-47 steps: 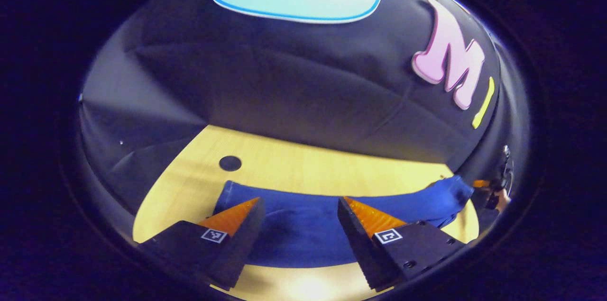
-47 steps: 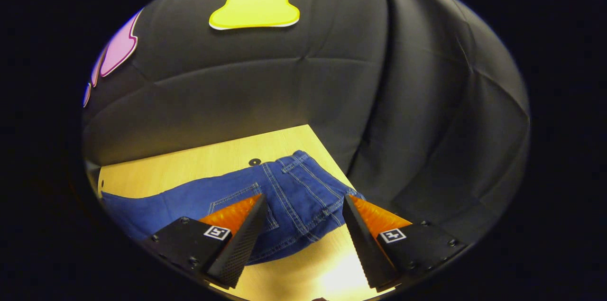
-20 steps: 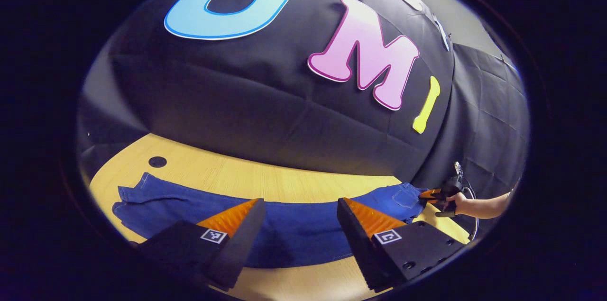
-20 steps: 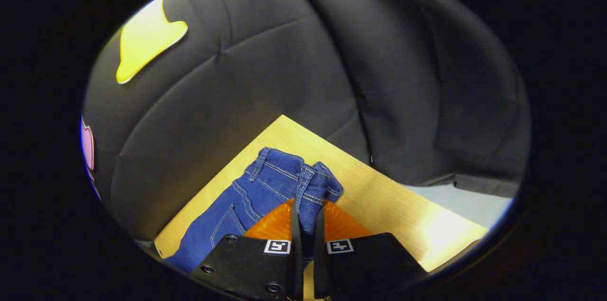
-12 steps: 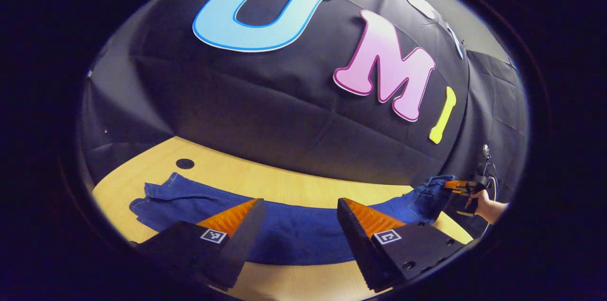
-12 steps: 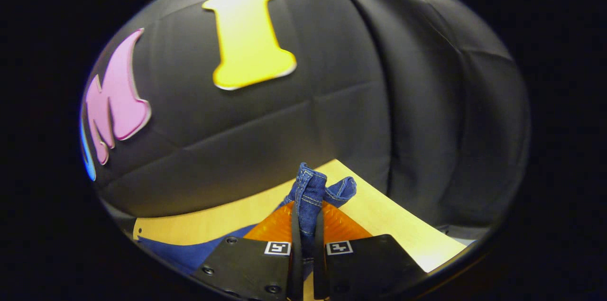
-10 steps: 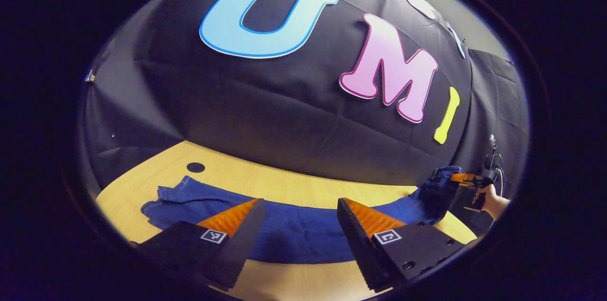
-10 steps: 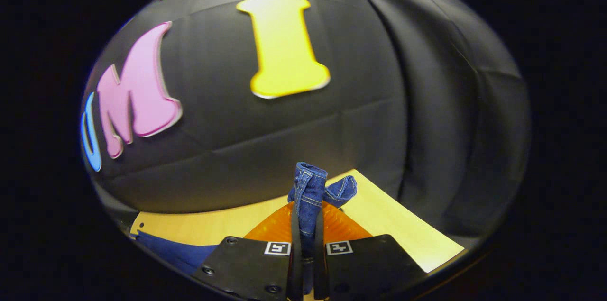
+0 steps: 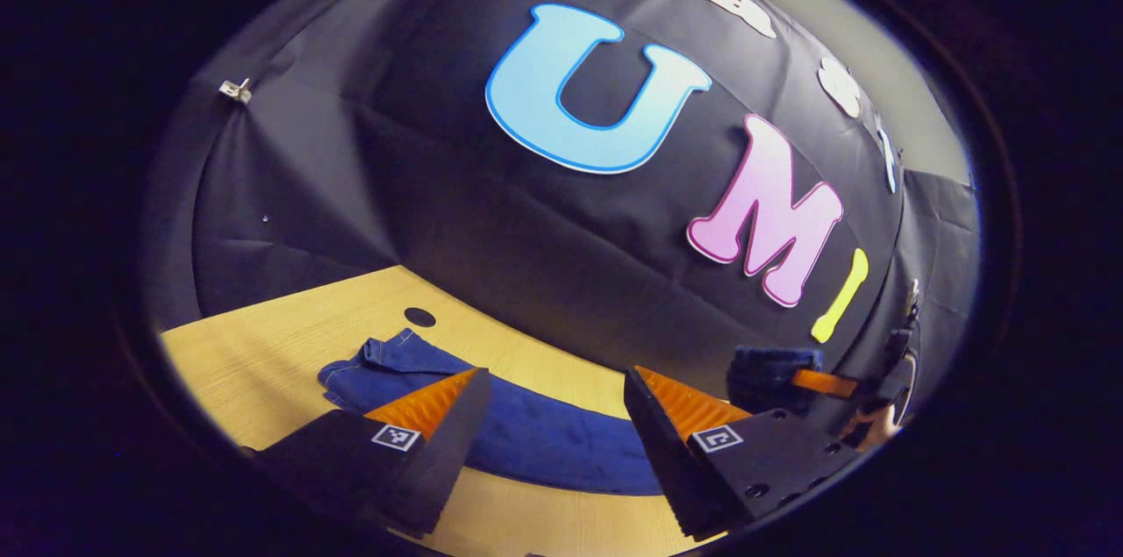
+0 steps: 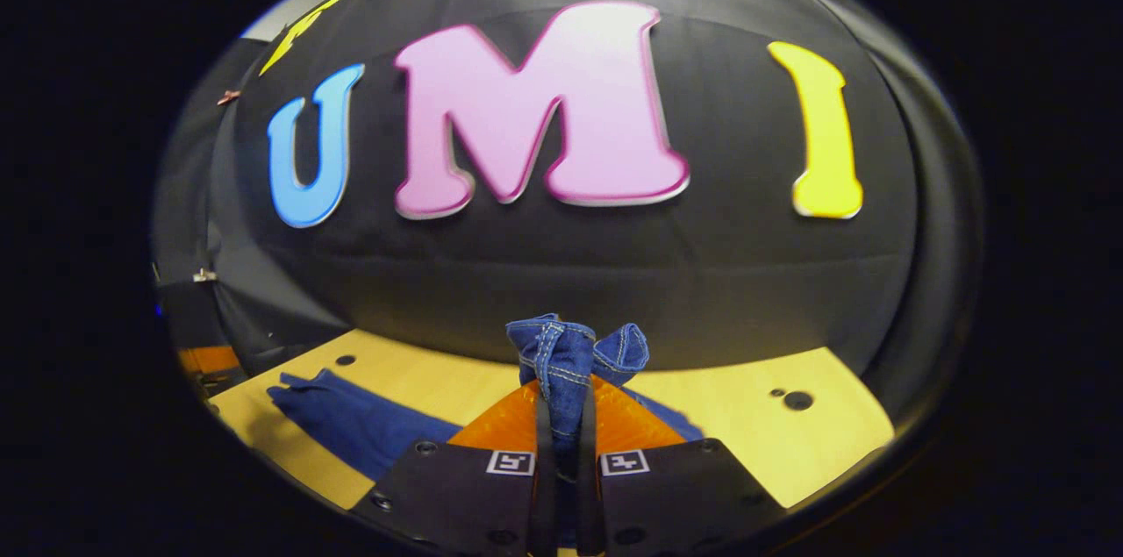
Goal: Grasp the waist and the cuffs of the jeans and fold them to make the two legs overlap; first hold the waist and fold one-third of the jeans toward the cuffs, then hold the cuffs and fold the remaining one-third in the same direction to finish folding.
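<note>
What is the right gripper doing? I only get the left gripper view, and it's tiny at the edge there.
Observer: The right gripper is shut on the jeans; both fingers press a bunched, stitched fold at the waist.
Operator: Is that fold off the table?
Observer: Yes. It stands up above the fingertips, lifted off the table, and the legs trail down to the left and lie flat.
Operator: Anything near it on the right?
Observer: Two small dark holes in the tabletop.
</note>
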Motion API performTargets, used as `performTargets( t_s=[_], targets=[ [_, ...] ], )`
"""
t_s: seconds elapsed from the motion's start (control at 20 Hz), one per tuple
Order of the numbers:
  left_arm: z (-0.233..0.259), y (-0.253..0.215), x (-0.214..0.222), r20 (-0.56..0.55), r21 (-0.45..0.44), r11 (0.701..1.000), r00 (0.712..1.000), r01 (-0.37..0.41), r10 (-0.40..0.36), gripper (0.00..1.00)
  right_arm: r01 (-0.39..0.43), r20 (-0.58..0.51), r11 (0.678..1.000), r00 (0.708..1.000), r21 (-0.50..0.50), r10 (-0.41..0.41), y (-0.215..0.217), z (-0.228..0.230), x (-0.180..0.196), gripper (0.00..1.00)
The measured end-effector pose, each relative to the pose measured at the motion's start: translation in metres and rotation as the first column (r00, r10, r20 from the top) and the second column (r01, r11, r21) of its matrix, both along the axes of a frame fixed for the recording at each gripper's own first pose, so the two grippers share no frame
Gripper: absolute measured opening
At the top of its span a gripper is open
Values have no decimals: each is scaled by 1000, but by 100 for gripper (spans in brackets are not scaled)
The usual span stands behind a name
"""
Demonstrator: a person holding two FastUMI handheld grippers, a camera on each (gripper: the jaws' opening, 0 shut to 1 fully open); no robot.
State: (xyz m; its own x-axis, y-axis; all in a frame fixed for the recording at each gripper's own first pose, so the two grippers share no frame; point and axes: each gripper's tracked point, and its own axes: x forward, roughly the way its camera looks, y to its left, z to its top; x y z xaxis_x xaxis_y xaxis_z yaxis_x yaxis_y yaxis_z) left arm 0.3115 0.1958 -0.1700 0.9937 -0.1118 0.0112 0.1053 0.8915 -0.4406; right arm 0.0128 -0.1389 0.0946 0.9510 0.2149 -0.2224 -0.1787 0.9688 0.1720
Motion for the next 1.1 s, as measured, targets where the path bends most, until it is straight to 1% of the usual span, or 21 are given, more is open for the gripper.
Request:
performTargets(
  t_s=[0.05, 0.15, 0.2, 0.25, 0.3, 0.35, 0.4, 0.45, 0.5, 0.55, 0.6, 0.7, 0.75, 0.85, 0.9, 0.95, 1.05, 1.1],
  targets=[
    [3, 8, -2, 14, -43, 999, 1000, -3, 4, 96, -33, -24, 999, 999, -17, 32, -6, -8, -11, 12],
    [-1, 36, -1, 11, -84, 995, 998, -54, 55, 96, -87, -57, 994, 995, -61, 84, -15, -14, -35, 12],
    [-4, 46, -1, 20, -71, 995, 997, -67, 69, 96, -108, -88, 991, 991, -75, 101, -28, -21, -42, 12],
    [-6, 55, 2, 34, -30, 996, 995, -89, 90, 96, -129, -138, 990, 983, -59, 120, -37, -27, -49, 13],
    [-7, 70, 4, 48, 30, 990, 989, -139, 138, 96, -152, -192, 988, 971, -39, 141, -51, -28, -63, 35],
    [-10, 87, 8, 50, 89, 978, 981, -190, 186, 96, -164, -225, 986, 963, -40, 151, -69, -35, -80, 56],
    [-18, 104, 11, 32, 149, 960, 971, -237, 235, 96, -147, -212, 986, 969, -75, 128, -94, -36, -90, 78],
    [-31, 119, 17, -1, 211, 943, 964, -258, 265, 96, -138, -192, 984, 975, -116, 114, -93, -39, -88, 99],
    [-47, 127, 24, -58, 273, 930, 961, -245, 270, 96, -139, -177, 981, 978, -134, 115, -103, -28, -94, 99],
    [-66, 133, 31, -126, 325, 918, 952, -226, 279, 96, -145, -175, 980, 977, -132, 121, -97, -26, -97, 98],
    [-76, 144, 36, -156, 364, 902, 939, -234, 306, 96, -144, -176, 981, 977, -128, 120, -88, -25, -106, 98],
    [-94, 158, 51, -199, 409, 881, 919, -237, 340, 96, -133, -160, 983, 981, -125, 112, -94, -15, -112, 98],
    [-105, 159, 58, -231, 413, 885, 915, -215, 330, 96, -125, -151, 983, 983, -132, 105, -98, -12, -114, 98],
    [-128, 156, 68, -327, 400, 901, 891, -170, 314, 96, -113, -125, 982, 988, -149, 94, -107, -6, -115, 97],
    [-138, 155, 72, -365, 403, 902, 877, -153, 312, 96, -112, -118, 981, 989, -156, 94, -110, -4, -115, 97],
    [-146, 155, 74, -387, 424, 894, 864, -144, 323, 97, -112, -115, 980, 989, -162, 94, -112, -3, -114, 97],
    [-154, 149, 77, -411, 441, 891, 857, -111, 311, 96, -113, -113, 980, 989, -166, 95, -116, 0, -116, 97],
    [-160, 145, 79, -436, 439, 895, 852, -81, 291, 96, -114, -116, 980, 989, -162, 96, -117, -1, -116, 97]
  ],
)
